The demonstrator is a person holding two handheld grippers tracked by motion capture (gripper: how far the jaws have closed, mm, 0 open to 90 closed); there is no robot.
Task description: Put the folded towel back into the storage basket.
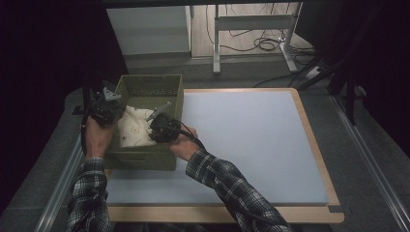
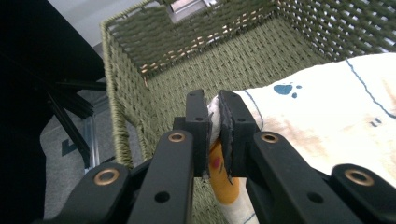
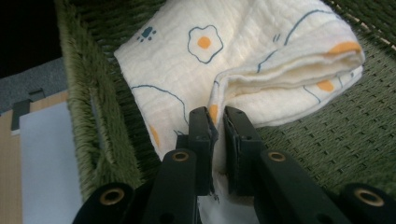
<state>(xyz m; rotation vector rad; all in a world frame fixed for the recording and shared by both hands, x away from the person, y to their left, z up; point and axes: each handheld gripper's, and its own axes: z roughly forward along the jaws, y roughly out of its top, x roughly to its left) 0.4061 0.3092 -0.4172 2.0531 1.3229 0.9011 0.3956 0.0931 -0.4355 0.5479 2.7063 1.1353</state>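
A person in plaid sleeves stood at a bench (image 1: pixel 251 145) covered by a pale blue mat, with a hand-held gripper in each hand. Both reached into a green woven basket (image 1: pixel 145 159) at the bench's left side.

On the left, the left gripper (image 1: pixel 107 110) was at the basket's left wall. In the left gripper view its fingers (image 2: pixel 198 122) were pressed together on a fold of a cream cloth (image 2: pixel 327 116) printed with fried eggs and paw marks. The cloth lay inside the basket (image 2: pixel 154 42), against its woven wall.

Just to the right, the right gripper (image 1: pixel 162 128) hung over the basket's near right part. In the right gripper view its fingers (image 3: pixel 201 135) pinched another edge of the cloth (image 3: pixel 187 60), which lay loosely folded on the basket floor (image 3: pixel 336 140).

The step in hand looked like lifting the cloth out. To do it well, both grips probably needed to hold firm, and the two hands should rise together and level, so the cloth would clear the rim without snagging on the weave or dragging the light basket.

The basket appeared to hold nothing but the cloth.
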